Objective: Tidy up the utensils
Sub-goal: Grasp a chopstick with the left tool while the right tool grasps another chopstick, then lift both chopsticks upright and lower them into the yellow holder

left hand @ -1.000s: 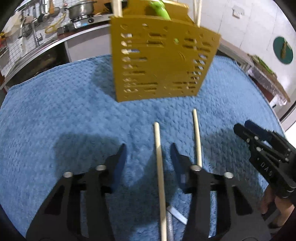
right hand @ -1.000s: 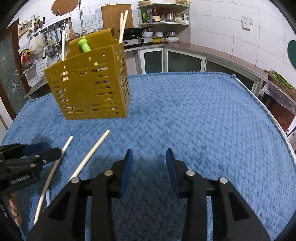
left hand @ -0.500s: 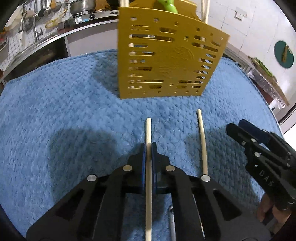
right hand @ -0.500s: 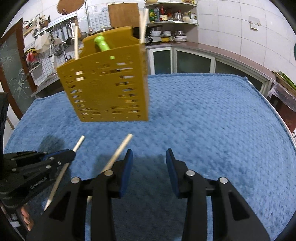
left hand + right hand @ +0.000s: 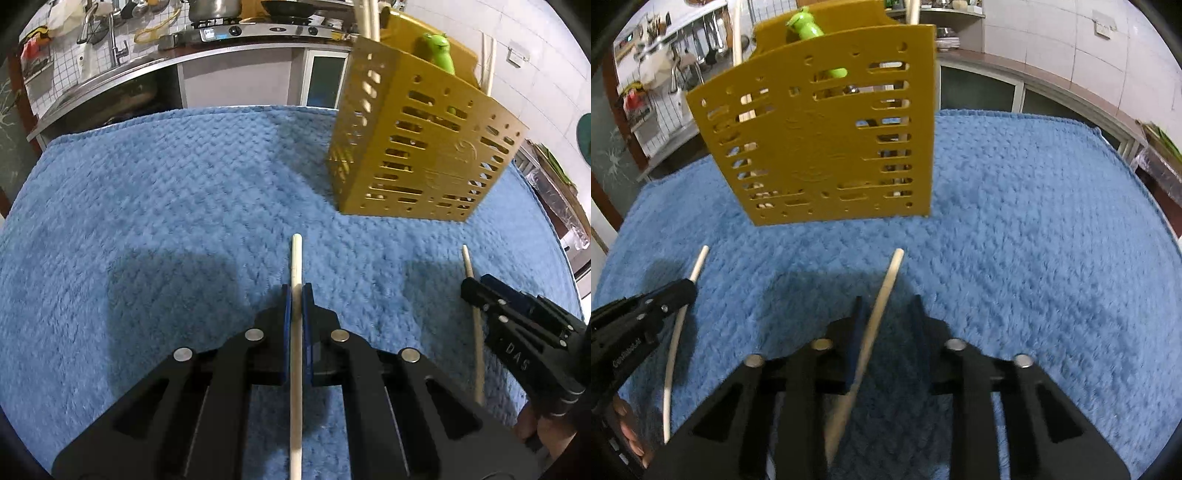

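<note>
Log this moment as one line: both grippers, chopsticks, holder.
left gripper: shut on chopstick | right gripper: closing around second chopstick, gap remains | holder: upright on blue towel, already holds utensils

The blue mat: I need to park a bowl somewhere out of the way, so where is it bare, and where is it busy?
Bare: the wide stretch of blue mat right of the yellow caddy, and the stretch left of it. Crowded: the near strip in front of the caddy, where the left gripper clamps one chopstick and the closing right gripper straddles the other.
</note>
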`<state>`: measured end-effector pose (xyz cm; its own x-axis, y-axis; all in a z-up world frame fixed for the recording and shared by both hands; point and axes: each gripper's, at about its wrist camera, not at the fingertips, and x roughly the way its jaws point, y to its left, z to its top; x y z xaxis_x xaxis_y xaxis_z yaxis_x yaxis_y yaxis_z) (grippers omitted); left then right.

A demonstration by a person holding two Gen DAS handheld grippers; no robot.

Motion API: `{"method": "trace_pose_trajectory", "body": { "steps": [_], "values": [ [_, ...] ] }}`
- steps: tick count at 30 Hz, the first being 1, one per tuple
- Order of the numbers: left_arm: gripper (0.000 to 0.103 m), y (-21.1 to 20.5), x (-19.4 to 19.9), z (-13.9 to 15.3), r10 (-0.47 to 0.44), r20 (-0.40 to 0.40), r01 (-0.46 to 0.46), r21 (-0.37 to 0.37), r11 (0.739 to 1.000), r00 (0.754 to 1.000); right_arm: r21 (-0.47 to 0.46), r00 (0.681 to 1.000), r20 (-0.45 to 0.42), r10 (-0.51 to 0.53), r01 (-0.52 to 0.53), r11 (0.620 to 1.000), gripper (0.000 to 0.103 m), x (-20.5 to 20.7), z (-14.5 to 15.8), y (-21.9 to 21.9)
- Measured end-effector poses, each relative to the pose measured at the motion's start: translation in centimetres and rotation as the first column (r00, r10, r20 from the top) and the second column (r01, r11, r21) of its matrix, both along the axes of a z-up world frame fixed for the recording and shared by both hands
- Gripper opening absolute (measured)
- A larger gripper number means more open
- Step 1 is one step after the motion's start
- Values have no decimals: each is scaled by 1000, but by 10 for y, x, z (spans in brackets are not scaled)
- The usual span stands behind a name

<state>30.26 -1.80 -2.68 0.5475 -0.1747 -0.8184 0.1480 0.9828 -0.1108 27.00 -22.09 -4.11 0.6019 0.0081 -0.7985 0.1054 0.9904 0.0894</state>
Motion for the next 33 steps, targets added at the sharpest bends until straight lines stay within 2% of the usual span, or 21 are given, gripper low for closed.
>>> {"method": "trace_pose_trajectory", "body": {
  "steps": [1,3,11,14,17,21,27,33],
  "values": [
    [5,1,1,-1,-2,-9,2,-4,1000,1000,-4,1000,-12,14,-14,1000,10,2,0,1],
    [5,1,4,-4,-3,-20,3,-8,1000,1000,-15,999,-30,34,-34,999,7,3,3,2],
    [5,-3,13,-9,-6,-61,6,3,1000,998,-10,994,-72,84,-85,996,7,3,5,-4],
    [5,-8,19,-9,-12,-73,15,35,999,997,-7,992,-88,87,-88,996,8,10,7,-4],
    [5,-10,21,-9,-18,-80,21,44,999,997,30,992,-85,92,-90,996,6,15,10,-12],
    [4,-3,14,-2,-25,-45,25,-15,1000,999,61,996,-36,87,-85,995,6,8,16,-26],
    [4,-7,-4,27,-33,75,39,-79,996,997,119,990,120,78,-92,989,6,-18,43,-45],
    [5,-10,-21,68,-33,234,71,-155,985,972,167,953,298,50,-103,981,6,-40,85,-69]
  ]
}}
